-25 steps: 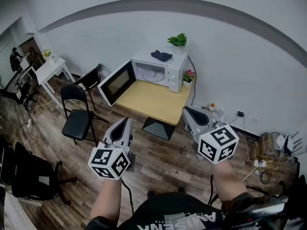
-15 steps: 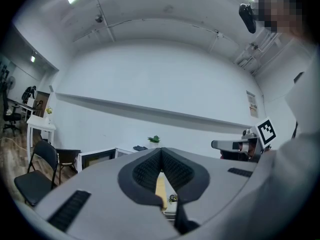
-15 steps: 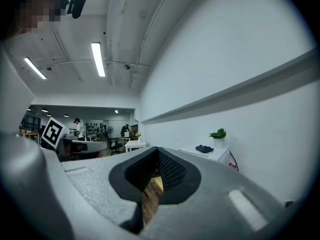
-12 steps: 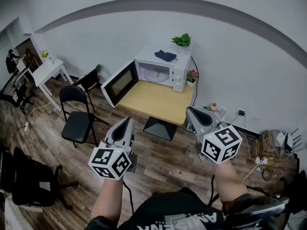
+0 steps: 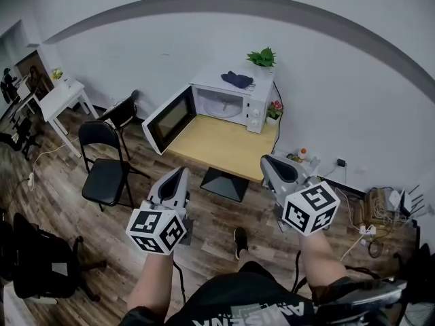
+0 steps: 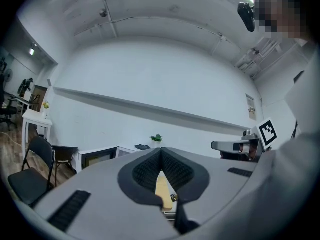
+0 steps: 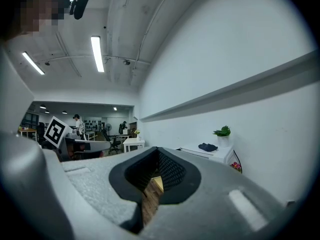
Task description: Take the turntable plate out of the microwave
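Both pairs of jaws are sitting closed with nothing between them: left gripper [image 5: 178, 174] at lower centre-left, right gripper [image 5: 267, 161] at lower centre-right, both well apart from the microwave [image 5: 257, 107] in the upper centre. The turntable plate [image 5: 221, 105] is lying inside the cavity beside the swung-open door [image 5: 166, 117], far above both grippers in the frame. Print on the shirt [image 5: 272, 311] is showing upside down at the bottom edge, cut off, unreadable. The plate is reading only as a pale disc, too small for detail.

Nothing I can read for sure: the white letters on my shirt [image 5: 272, 312] are cut off, and my cubes [image 5: 155, 231] bear only square markers
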`<state>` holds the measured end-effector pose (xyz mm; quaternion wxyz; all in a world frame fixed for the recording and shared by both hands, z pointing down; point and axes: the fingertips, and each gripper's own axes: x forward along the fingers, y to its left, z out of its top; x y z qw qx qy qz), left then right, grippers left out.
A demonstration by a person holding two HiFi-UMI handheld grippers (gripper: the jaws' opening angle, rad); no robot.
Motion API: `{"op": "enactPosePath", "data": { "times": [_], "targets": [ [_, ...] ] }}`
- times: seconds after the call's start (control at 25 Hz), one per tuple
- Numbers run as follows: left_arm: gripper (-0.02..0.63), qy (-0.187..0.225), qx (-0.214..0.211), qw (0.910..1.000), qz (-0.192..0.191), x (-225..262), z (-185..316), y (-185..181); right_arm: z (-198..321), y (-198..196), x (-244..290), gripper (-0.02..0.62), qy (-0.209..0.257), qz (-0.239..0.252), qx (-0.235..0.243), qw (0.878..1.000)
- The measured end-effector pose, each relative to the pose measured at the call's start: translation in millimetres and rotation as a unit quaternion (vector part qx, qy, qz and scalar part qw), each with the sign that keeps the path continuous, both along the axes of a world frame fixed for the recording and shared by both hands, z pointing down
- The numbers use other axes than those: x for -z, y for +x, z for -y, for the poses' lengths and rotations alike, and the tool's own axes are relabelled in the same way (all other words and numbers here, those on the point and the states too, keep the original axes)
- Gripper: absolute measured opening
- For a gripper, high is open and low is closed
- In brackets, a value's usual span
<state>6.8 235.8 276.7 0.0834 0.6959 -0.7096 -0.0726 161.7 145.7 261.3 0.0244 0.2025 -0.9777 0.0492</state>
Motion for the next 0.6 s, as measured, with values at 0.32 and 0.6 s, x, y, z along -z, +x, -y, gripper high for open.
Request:
{"op": "enactPosePath", "data": {
  "times": [0.32,0.6],
  "targets": [
    [0.002,-0.002,0.018,0.9997,0.014,3,56,-40,63,-53,0,0.005,0.016,0.001,0.036,0.999],
    [0.002,-0.02,0.024,0.9994,0.013,-2,132,-71,142,-83,0,0.005,0.011,0.003,0.044,0.999]
  ]
}}
